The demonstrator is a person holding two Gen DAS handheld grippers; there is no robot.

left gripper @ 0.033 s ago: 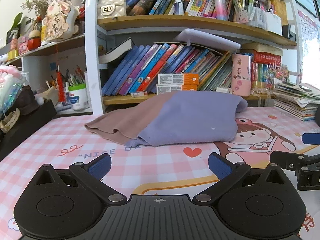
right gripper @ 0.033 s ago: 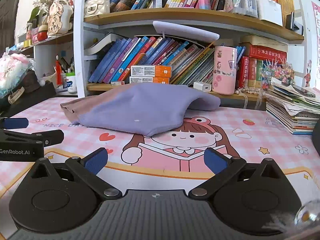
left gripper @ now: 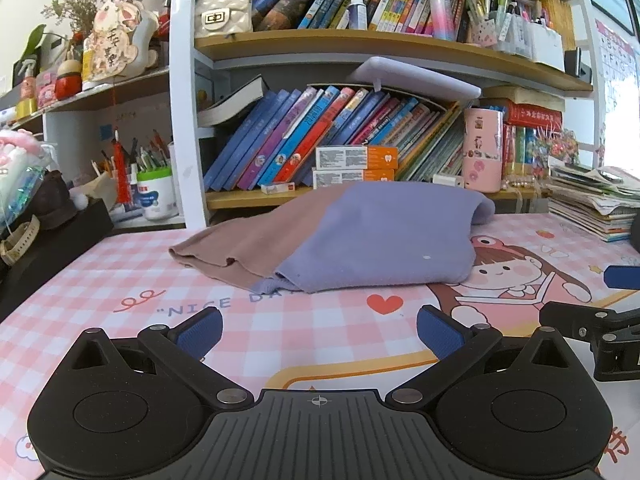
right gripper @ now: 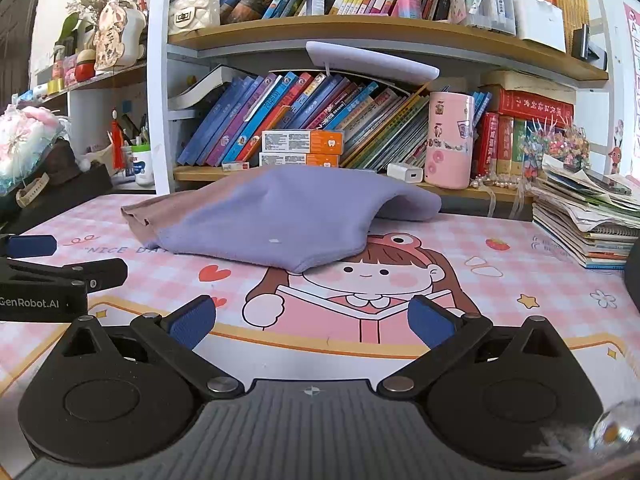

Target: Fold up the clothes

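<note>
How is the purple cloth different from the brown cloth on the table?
The purple cloth lies on top; the brown cloth is partly hidden beneath it. More of the purple cloth shows, while the brown cloth peeks out only on the left. Both lie heaped on the pink checked mat, untouched by either tool.

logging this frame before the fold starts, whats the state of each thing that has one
left gripper: jaws open, empty, short of the cloth
right gripper: jaws open, empty, short of the cloth
purple cloth: heaped on the mat, partly over the brown cloth
brown cloth: crumpled, partly covered
mat: flat
</note>
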